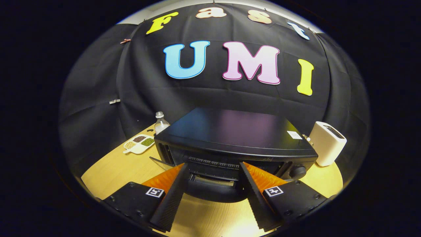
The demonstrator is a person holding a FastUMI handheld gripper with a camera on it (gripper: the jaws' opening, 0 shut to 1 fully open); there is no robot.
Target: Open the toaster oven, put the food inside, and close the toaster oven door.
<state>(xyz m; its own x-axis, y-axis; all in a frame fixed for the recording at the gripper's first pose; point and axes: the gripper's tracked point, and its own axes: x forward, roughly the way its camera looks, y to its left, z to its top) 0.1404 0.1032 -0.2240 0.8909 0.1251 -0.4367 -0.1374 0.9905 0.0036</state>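
The claw (pixel 213 184) is spread wide and empty, just before the toaster oven (pixel 235 141) mid-desk (pixel 108 171). Best to catch the door's top edge squarely, then swing it down slowly.

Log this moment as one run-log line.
claw: open, empty, fingers spread | black toaster oven: just ahead | door: appears open, dropped between fingers | food: not identified | next: likely load food
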